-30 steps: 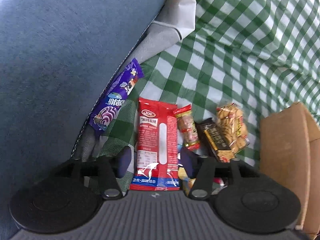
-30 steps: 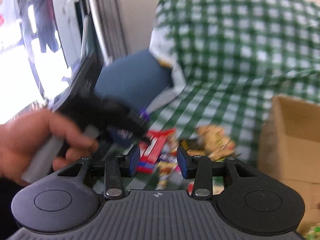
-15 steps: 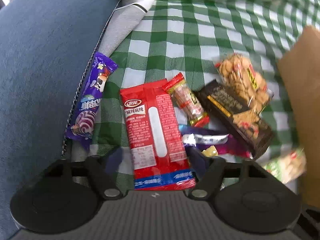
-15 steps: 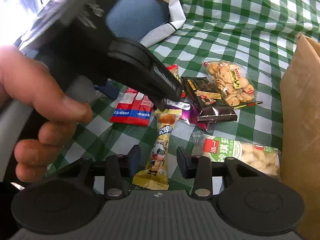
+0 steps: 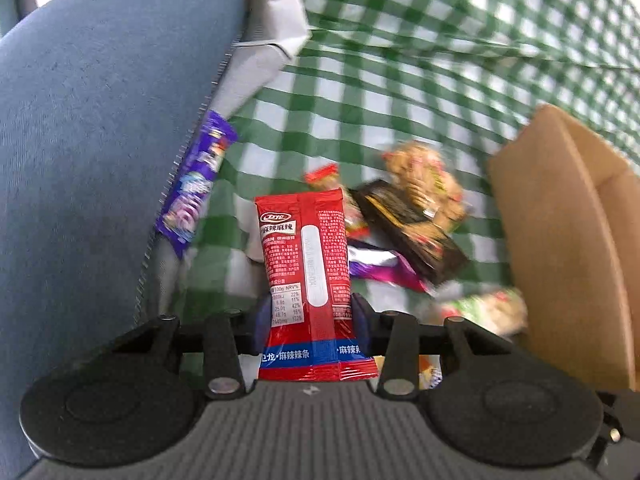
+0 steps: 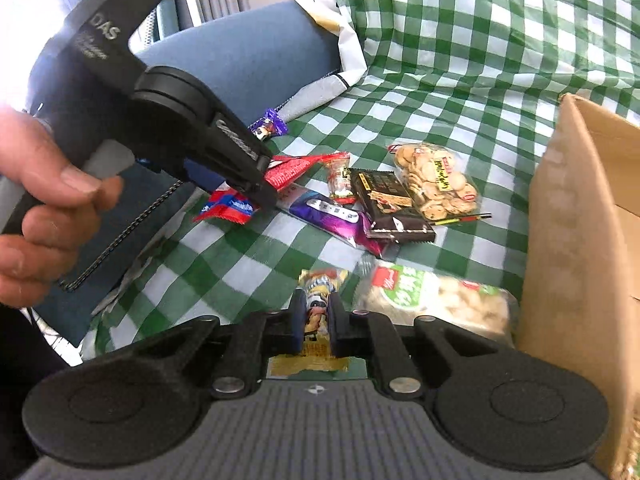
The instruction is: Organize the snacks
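My left gripper (image 5: pixel 307 322) is shut on a red snack packet (image 5: pixel 306 264) and holds it lifted above the green checked cloth; it also shows in the right wrist view (image 6: pixel 256 188) with the red packet (image 6: pixel 286 170). My right gripper (image 6: pixel 314 326) is shut on a yellow snack bar (image 6: pixel 318 308). On the cloth lie a purple wrapper (image 6: pixel 332 216), a black packet (image 6: pixel 386 204), a cookie bag (image 6: pixel 434 182), a small red-ended snack (image 6: pixel 339 178) and a green-white bag (image 6: pixel 432 300).
A cardboard box (image 6: pixel 580 240) stands at the right, also in the left wrist view (image 5: pixel 568 248). A blue cushion (image 5: pixel 92 140) lies at the left with a purple snack bar (image 5: pixel 196 188) against its edge. A white paper bag (image 6: pixel 340 44) lies behind.
My left gripper closed on the red packet and lifted it off the cloth. My right gripper came down and closed on the yellow snack bar.
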Available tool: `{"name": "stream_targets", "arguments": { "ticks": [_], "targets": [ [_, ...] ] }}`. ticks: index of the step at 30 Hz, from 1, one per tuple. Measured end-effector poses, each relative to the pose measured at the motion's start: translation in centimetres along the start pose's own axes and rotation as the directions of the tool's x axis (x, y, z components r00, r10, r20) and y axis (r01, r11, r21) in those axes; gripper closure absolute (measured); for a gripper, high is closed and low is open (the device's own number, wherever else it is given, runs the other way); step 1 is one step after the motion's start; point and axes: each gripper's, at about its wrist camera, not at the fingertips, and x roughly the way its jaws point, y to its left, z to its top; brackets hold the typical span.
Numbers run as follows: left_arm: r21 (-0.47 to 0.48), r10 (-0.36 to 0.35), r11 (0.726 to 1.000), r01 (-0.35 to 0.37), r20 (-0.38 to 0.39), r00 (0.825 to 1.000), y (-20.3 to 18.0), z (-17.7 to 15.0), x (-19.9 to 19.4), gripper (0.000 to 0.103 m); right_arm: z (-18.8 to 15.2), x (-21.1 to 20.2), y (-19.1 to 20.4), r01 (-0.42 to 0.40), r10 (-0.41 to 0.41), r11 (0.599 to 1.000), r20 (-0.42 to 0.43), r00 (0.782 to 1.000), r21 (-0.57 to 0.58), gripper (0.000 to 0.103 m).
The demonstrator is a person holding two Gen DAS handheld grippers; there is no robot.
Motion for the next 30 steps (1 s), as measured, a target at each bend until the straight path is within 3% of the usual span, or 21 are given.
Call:
{"name": "stream_targets", "arguments": {
  "ticks": [4, 8, 9, 11, 13, 16, 23, 24, 25, 26, 30],
  "targets": [
    [0.098, -0.078, 0.992, 0.083, -0.062, 0.995, -1.6, -1.4, 0.0, 0.057, -1.5, -1.5, -0.4, -0.005, 0.005, 1.0, -0.038, 0.999, 0.008, 0.096],
    [0.217, -0.001, 0.976, 0.032, -0.142, 0.99, -3.3, -2.6, 1.7, 0.056, -3.4, -1.6, -0.6, 0.006, -0.003, 1.0, -0.102, 0.995, 0.022, 0.093],
    [0.226, 0.025, 0.974, 0.01, -0.15, 0.988, -3.4, -2.9, 2.0, 0.053, -3.7, -1.7, -0.6, 0.009, -0.007, 1.0, -0.103, 0.995, 0.019, 0.091],
    [0.218, 0.055, 0.976, -0.018, -0.166, 0.985, -3.1, -2.9, 2.6, 0.043, -4.0, -1.9, -0.6, -0.006, 0.007, 1.0, -0.088, 0.996, 0.019, 0.071],
    [0.199, 0.063, 0.98, -0.028, -0.17, 0.983, -2.8, -2.8, 3.0, 0.041, -3.8, -1.9, -0.7, -0.017, 0.019, 1.0, -0.072, 0.997, 0.023, 0.06],
    [0.186, 0.065, 0.982, -0.032, -0.174, 0.983, -2.4, -2.8, 3.6, 0.04, -3.4, -1.3, -0.8, -0.026, 0.03, 0.998, -0.072, 0.997, 0.052, 0.058],
    [0.24, 0.095, 0.97, -0.046, -0.199, 0.975, -4.1, -2.9, 4.8, 0.035, -2.9, 2.2, 0.2, 0.003, 0.002, 0.999, -0.126, 0.992, 0.04, 0.06],
    [0.248, 0.101, 0.967, -0.048, -0.205, 0.973, -4.3, -3.0, 5.1, 0.035, -2.9, 2.6, 0.3, 0.012, -0.007, 0.999, -0.133, 0.991, 0.037, 0.064],
    [0.259, 0.109, 0.964, -0.054, -0.206, 0.972, -4.4, -3.0, 5.2, 0.035, -2.9, 2.9, 0.4, 0.017, -0.011, 0.999, -0.14, 0.99, 0.037, 0.08],
    [0.268, 0.115, 0.962, -0.058, -0.203, 0.972, -4.5, -3.0, 5.3, 0.035, -2.9, 3.1, 0.4, 0.028, -0.023, 0.999, -0.14, 0.99, 0.036, 0.087],
    [0.268, 0.107, 0.962, -0.049, -0.207, 0.973, -4.5, -2.9, 5.5, 0.035, -2.7, 2.4, 0.2, 0.062, -0.057, 0.998, -0.131, 0.99, 0.031, 0.09]
  ]
}}
